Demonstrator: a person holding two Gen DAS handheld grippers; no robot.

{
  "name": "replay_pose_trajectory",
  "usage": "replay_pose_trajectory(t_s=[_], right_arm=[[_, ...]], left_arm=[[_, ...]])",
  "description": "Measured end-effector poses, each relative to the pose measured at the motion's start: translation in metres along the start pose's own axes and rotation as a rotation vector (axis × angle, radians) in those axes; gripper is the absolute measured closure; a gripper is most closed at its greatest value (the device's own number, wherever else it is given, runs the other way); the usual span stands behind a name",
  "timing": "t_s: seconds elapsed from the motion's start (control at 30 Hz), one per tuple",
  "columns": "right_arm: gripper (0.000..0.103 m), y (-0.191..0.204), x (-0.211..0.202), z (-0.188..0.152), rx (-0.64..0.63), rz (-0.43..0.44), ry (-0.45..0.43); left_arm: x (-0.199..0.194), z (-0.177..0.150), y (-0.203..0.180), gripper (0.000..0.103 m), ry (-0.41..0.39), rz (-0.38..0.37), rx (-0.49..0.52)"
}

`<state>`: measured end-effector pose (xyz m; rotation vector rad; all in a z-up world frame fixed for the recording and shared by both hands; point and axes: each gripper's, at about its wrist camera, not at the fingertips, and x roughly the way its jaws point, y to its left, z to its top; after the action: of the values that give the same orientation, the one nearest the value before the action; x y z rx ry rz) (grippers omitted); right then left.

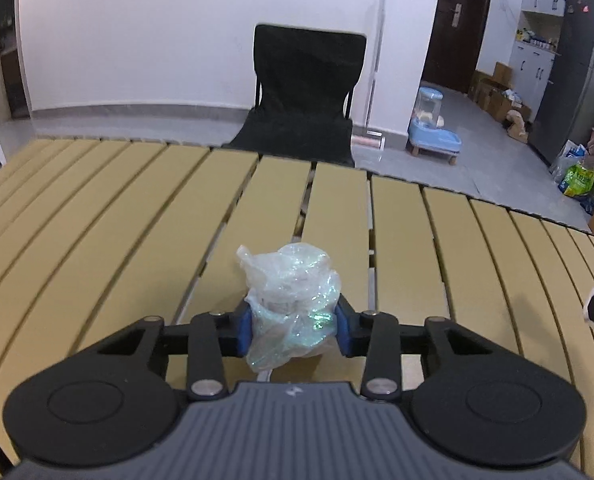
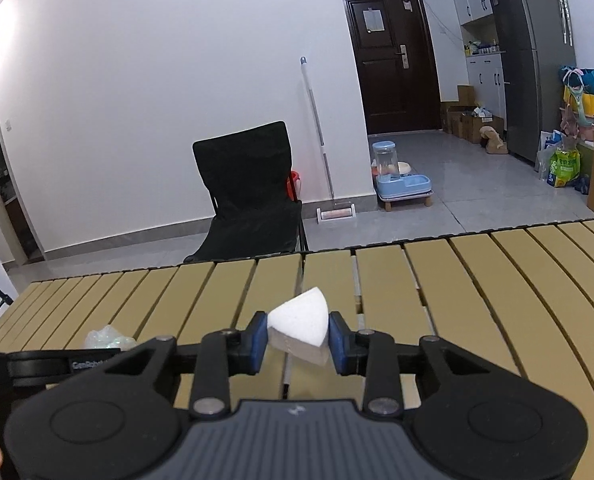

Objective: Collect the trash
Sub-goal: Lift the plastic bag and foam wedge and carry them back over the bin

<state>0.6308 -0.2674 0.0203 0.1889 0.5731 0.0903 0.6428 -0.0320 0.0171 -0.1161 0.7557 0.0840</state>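
Clamping a crumpled plastic bag [image 1: 291,300], the left hand-held gripper [image 1: 293,330]; the right hand-held gripper [image 2: 297,342] grips a white wedge [image 2: 299,330].

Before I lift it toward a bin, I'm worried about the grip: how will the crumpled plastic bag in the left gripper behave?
The crumpled plastic bag looks thin and crinkly, so probably light and floppy. Squeezed in the left gripper, it may compress and slip; its glossy film looks slick.

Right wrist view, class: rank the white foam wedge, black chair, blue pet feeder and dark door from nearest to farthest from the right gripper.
1. White foam wedge, between the right gripper's pads.
2. Black chair, just beyond the table's far edge, left.
3. Blue pet feeder, on the floor, right.
4. Dark door, back wall, right.
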Motion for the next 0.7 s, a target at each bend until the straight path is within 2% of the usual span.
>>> replay_pose_trajectory(t_s=[0.3,0.7], right_arm=[[0.072,-0.005,-0.044,-0.010,0.011,0.019,-0.004],[0.072,0.023,-0.145,-0.034,-0.026,0.042,-0.005]], left_arm=[[-0.059,-0.006,0.003,0.066,-0.043,-0.048,0.018],[-0.169,-0.038,0.006,0.065,-0.085,-0.070,0.087]])
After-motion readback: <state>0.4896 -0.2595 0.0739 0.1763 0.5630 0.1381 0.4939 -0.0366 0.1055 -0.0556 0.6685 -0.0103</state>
